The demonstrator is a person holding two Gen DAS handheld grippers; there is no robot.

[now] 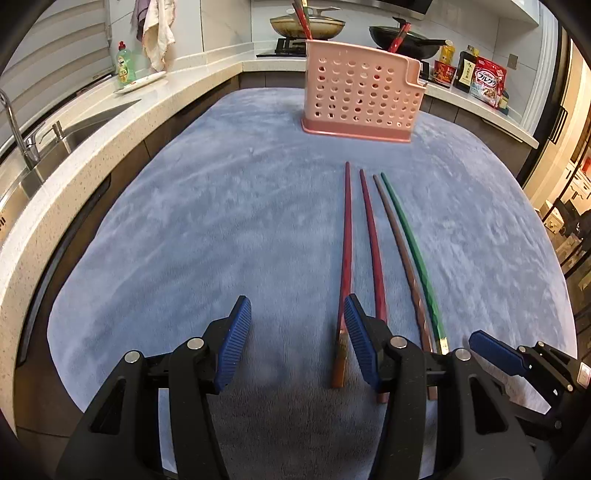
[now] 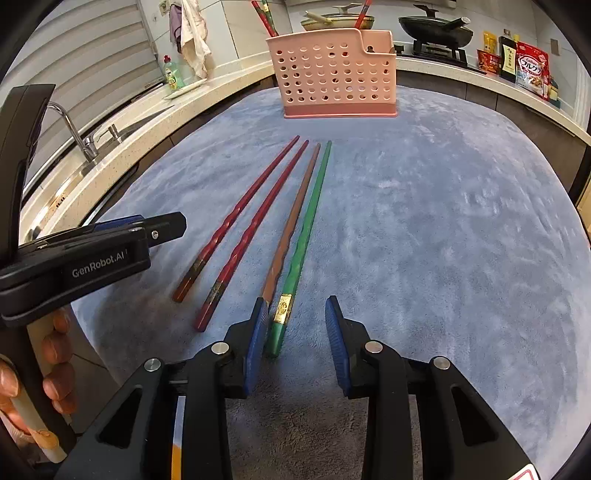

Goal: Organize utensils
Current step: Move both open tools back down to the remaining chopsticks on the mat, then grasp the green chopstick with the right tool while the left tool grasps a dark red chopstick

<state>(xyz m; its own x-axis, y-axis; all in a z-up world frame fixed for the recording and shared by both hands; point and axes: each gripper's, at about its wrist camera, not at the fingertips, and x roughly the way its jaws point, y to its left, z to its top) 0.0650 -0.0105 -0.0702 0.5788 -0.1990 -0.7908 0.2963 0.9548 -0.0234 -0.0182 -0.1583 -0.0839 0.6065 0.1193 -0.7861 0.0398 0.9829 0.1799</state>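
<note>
Butt ends of four chopsticks on blue plush cloth [image 2: 424,206] partly hidden behind both spread-fingered grippers: two red chopsticks [image 2: 255,199], one brown chopstick [image 2: 295,218], one green chopstick [image 2: 310,218]. Beyond, one pink perforated plastic holder [image 2: 334,74].

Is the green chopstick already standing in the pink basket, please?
No, the green chopstick lies flat on the blue cloth, well short of the pink basket.

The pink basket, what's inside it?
Chopsticks poke out the top of the pink basket: red ones at its left, one at its right. Its holed wall hides their lower ends.
</note>
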